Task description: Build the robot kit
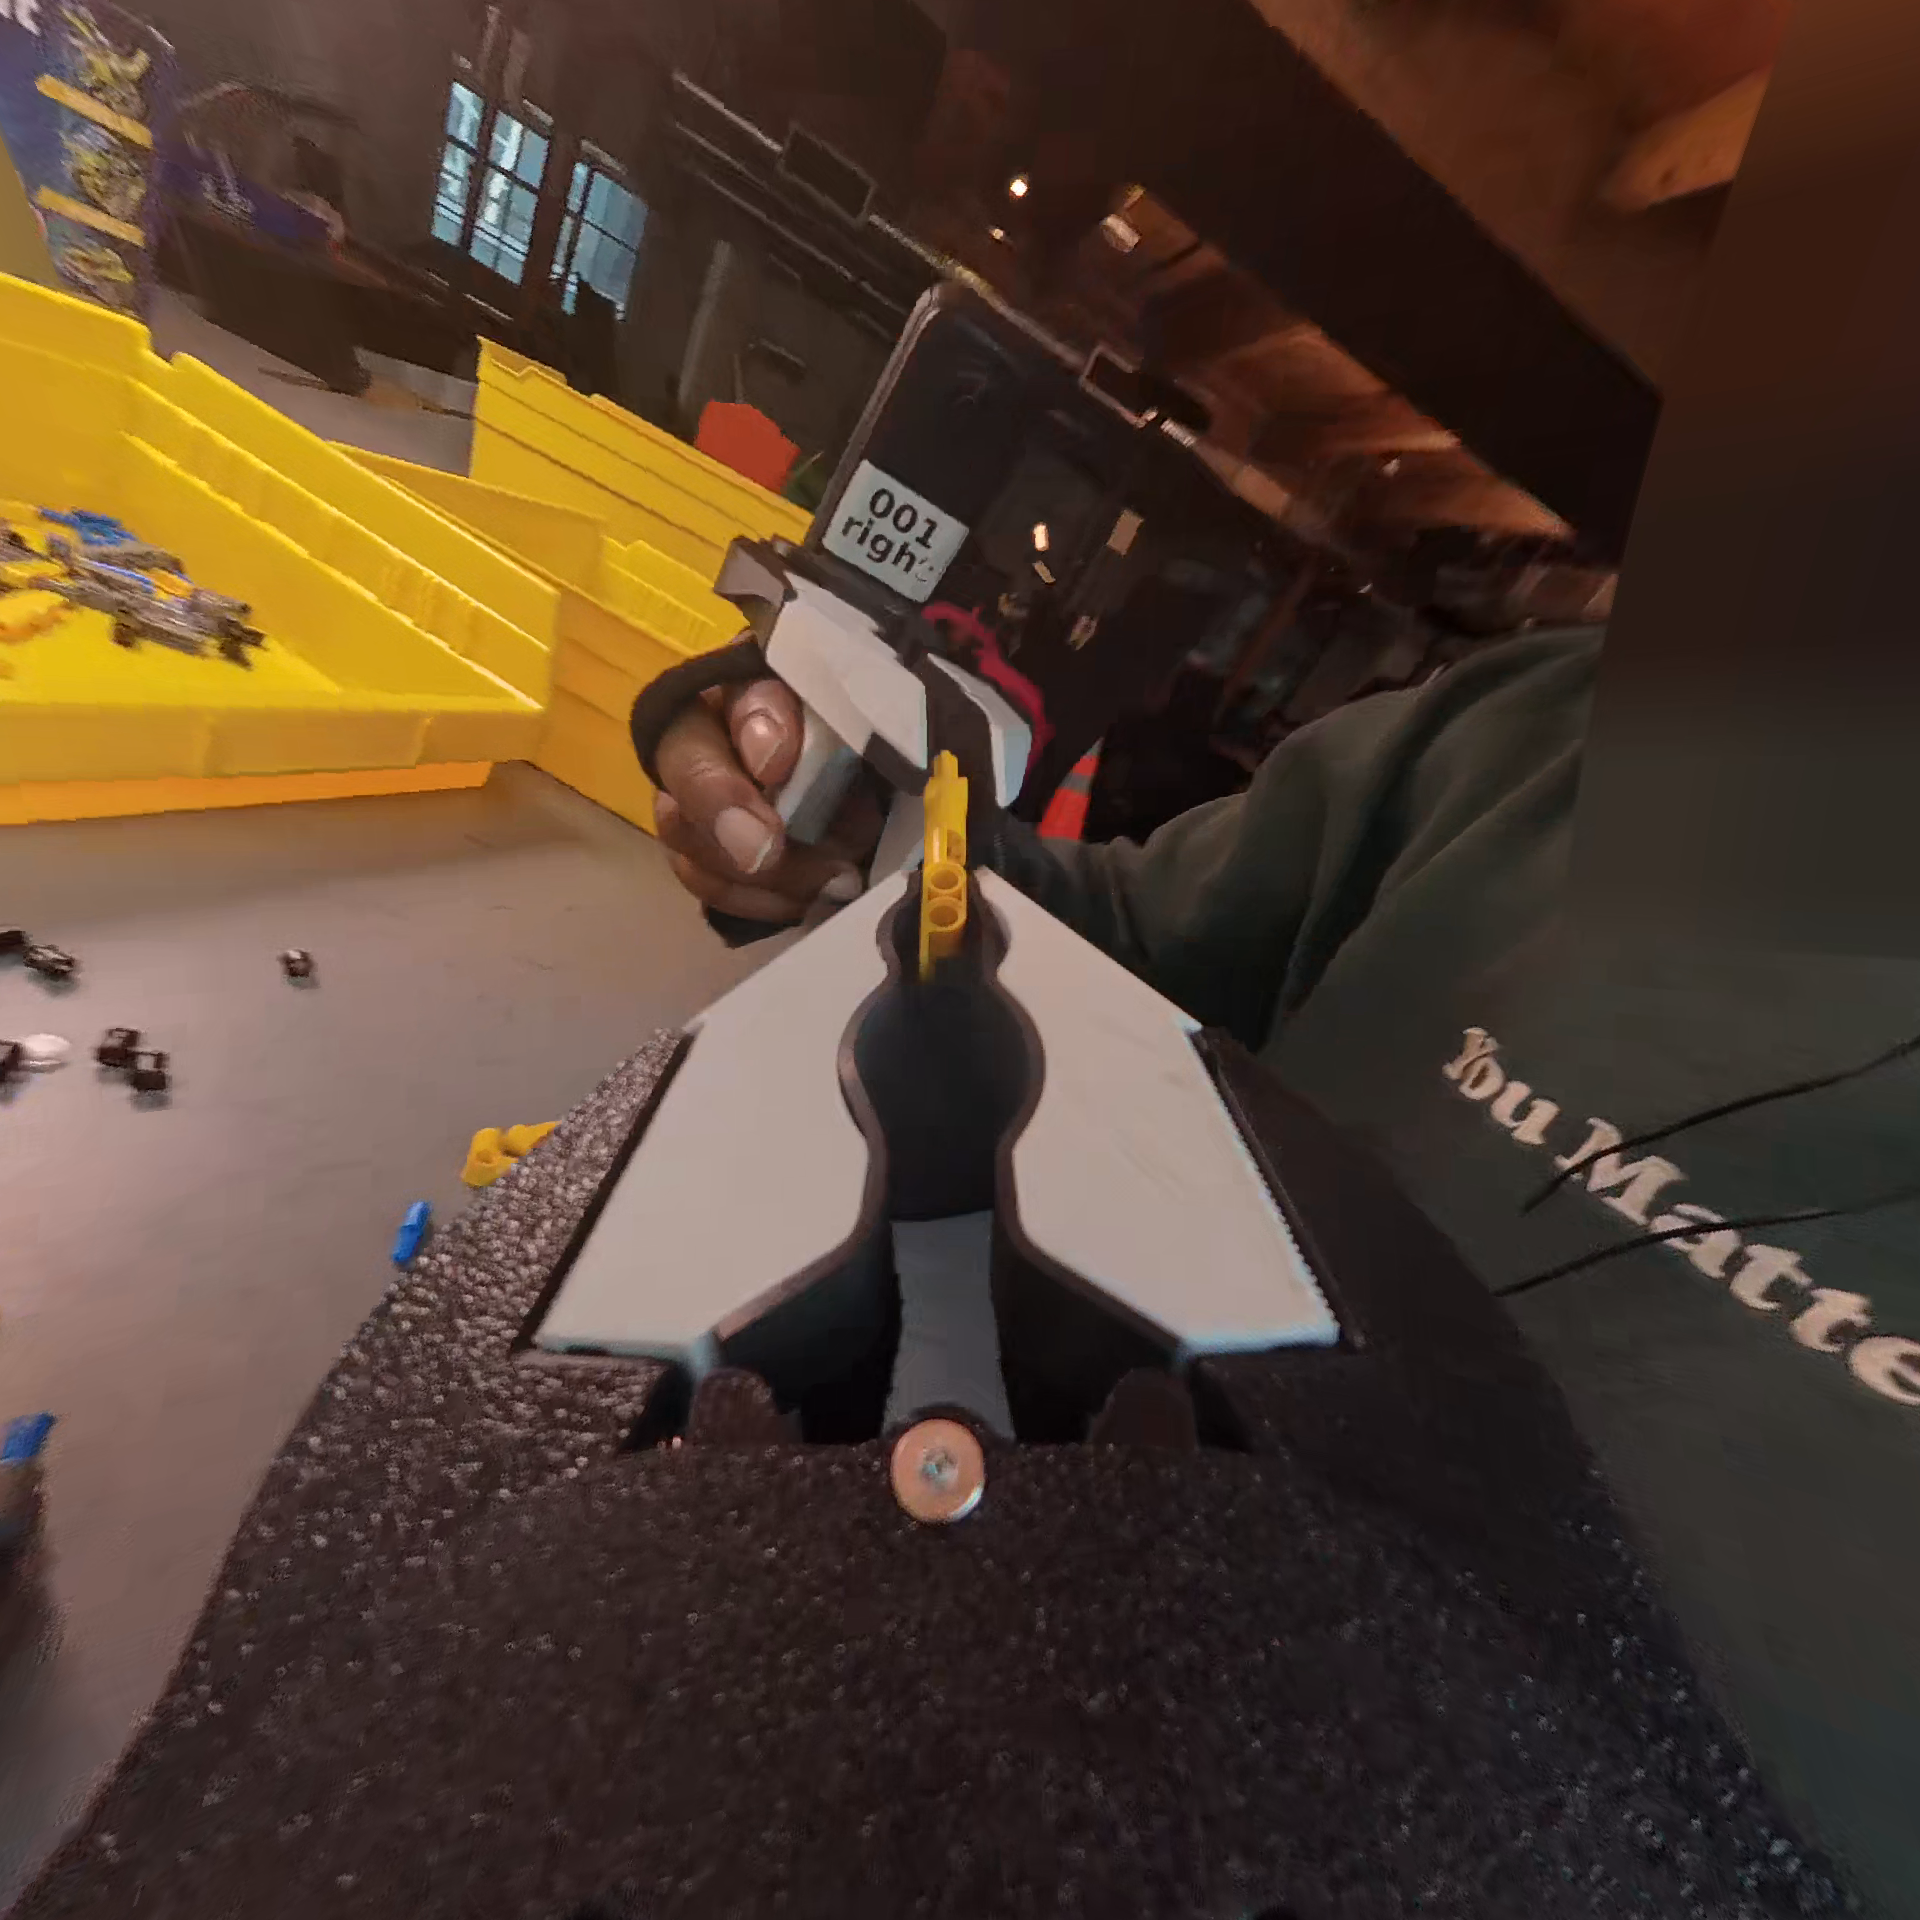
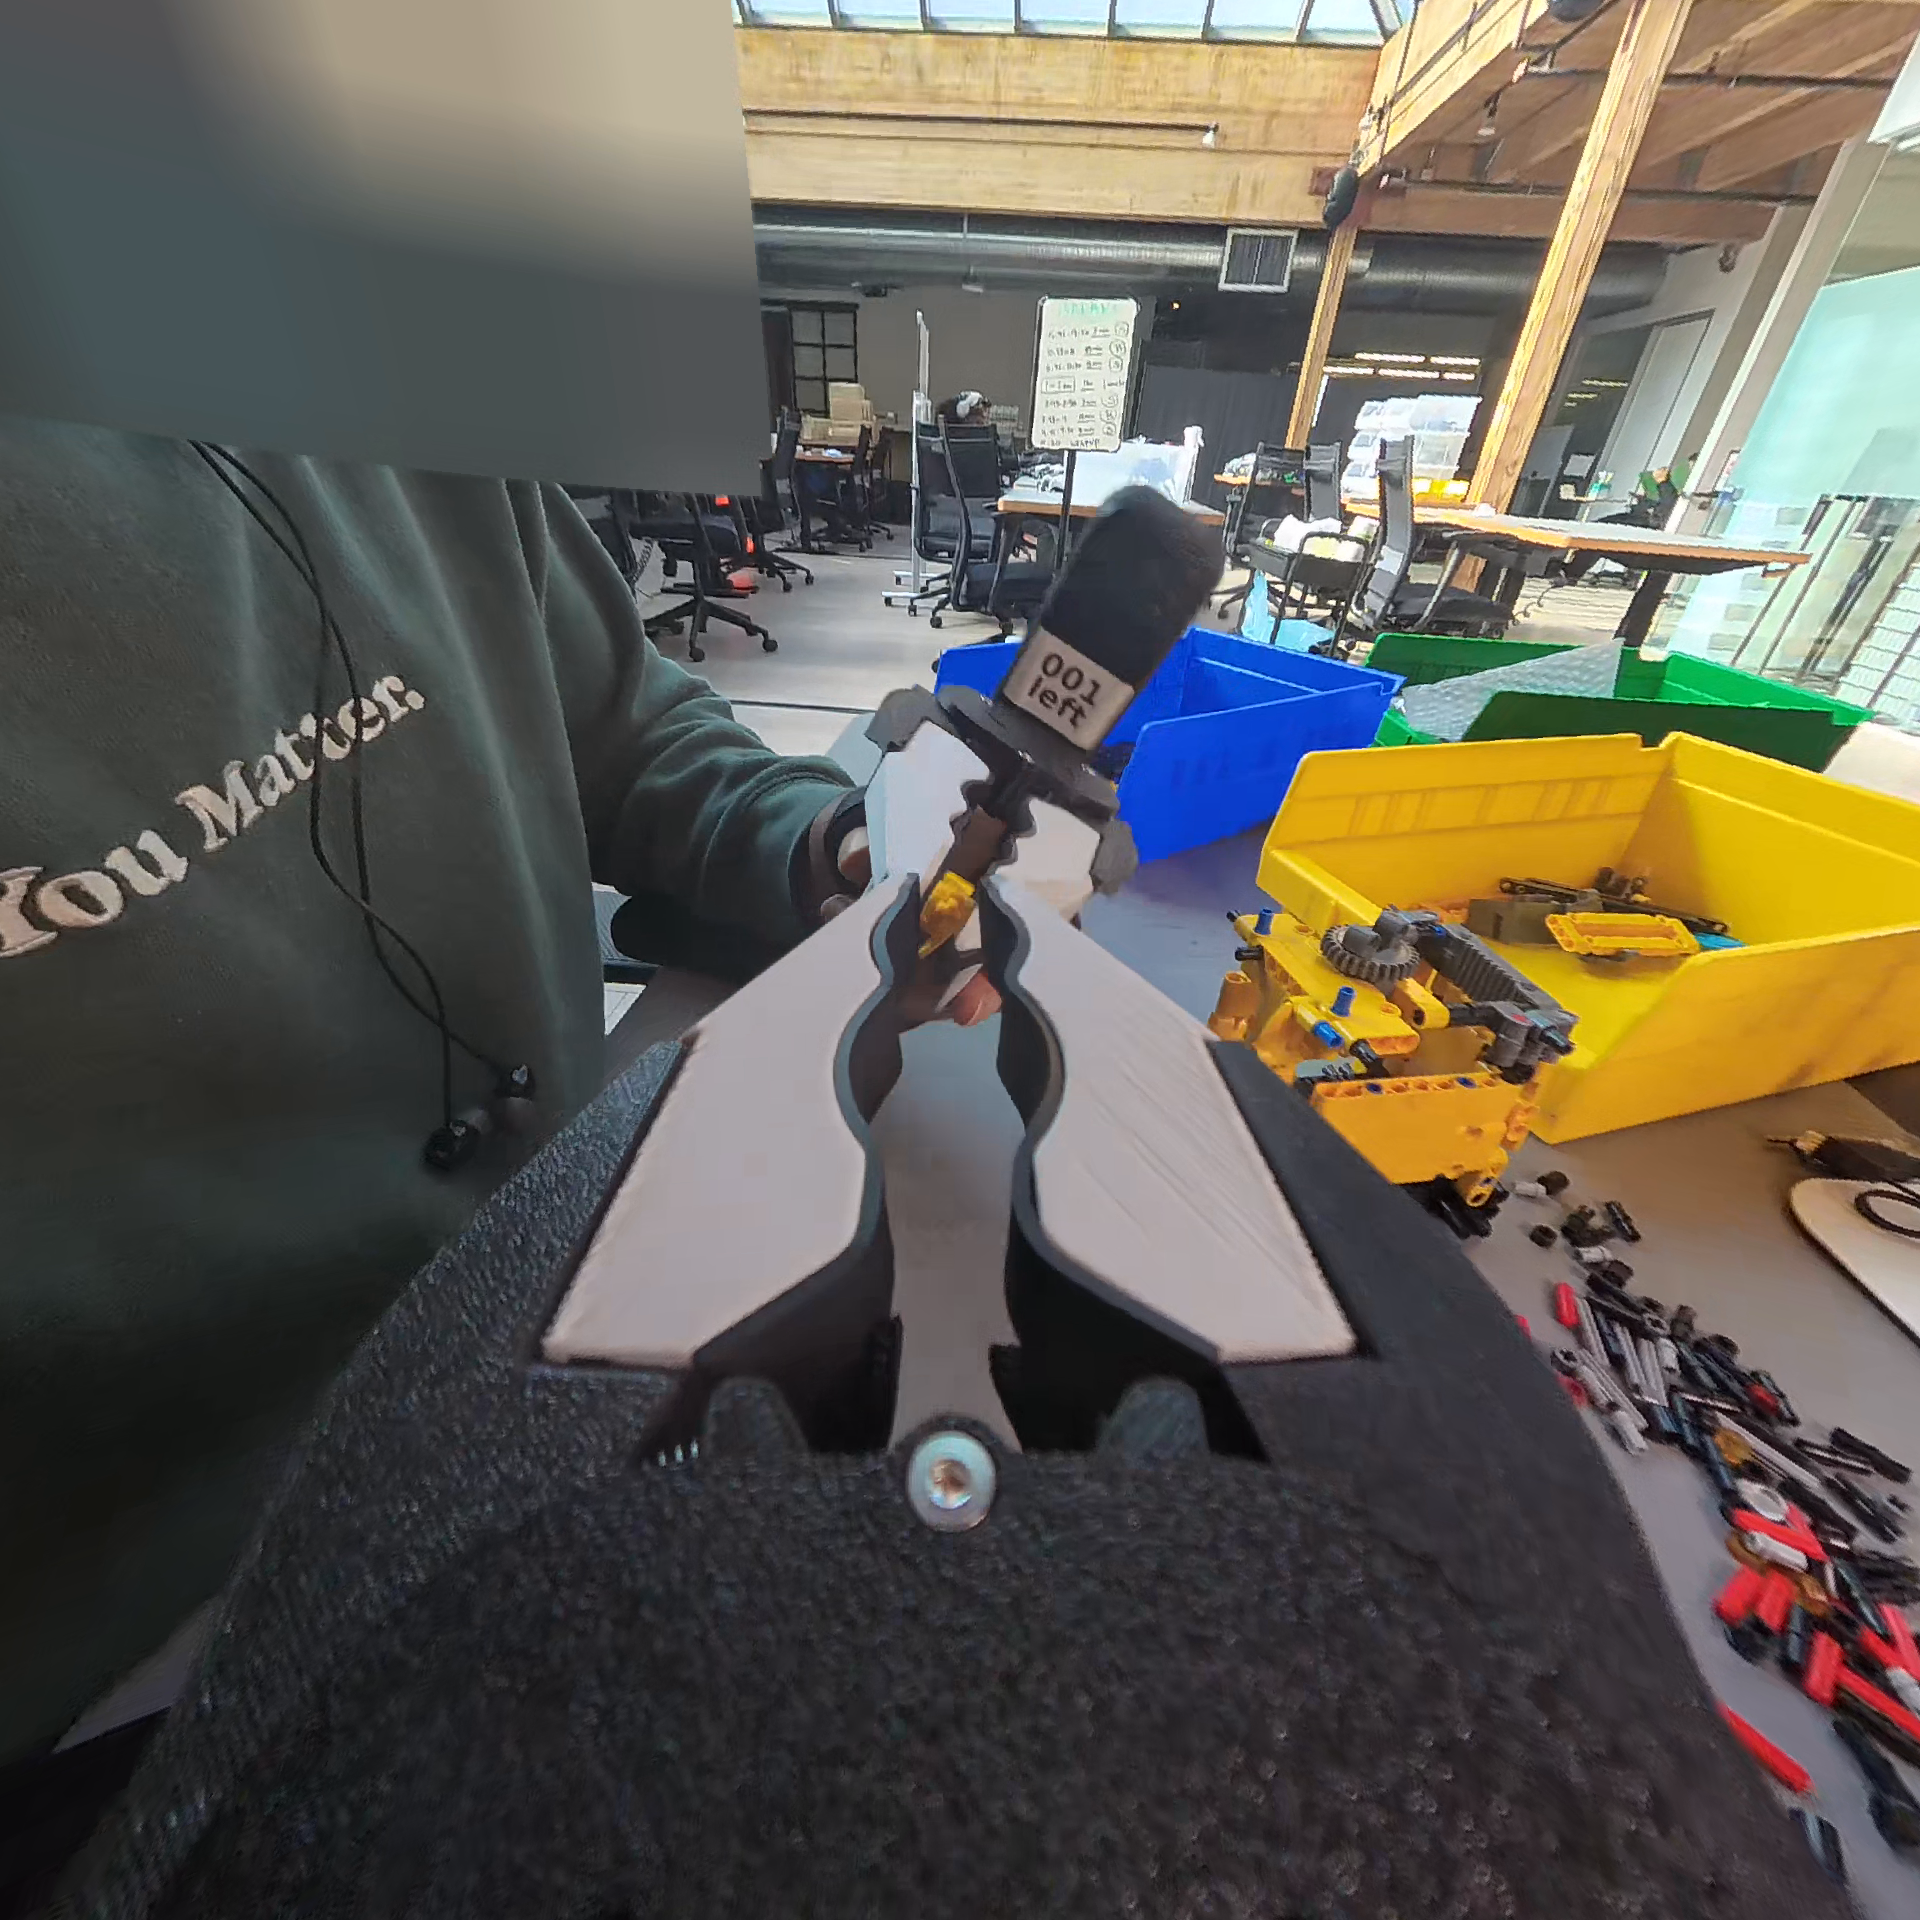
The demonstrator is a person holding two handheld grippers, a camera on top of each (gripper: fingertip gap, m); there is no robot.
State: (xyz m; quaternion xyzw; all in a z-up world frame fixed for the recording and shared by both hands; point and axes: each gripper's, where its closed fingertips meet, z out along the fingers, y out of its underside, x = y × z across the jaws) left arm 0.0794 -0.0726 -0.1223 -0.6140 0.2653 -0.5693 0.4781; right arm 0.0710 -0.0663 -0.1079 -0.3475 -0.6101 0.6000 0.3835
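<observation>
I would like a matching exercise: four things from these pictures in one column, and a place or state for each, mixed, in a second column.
Things:
1. yellow beam
2. left hand-held gripper
3. yellow brick model
4. red and black pins

Places or states:
A. scattered loose on the table
B. shut on the beam
C. standing before the yellow bin
D. held between both grippers' tips

Pairs: 1-D, 2-B, 3-C, 4-A

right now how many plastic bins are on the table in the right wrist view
3. A yellow bin sits nearest, holding loose parts; a blue bin stands behind it to the left; a green bin stands behind it to the right. More may be hidden outside the frame.
</observation>
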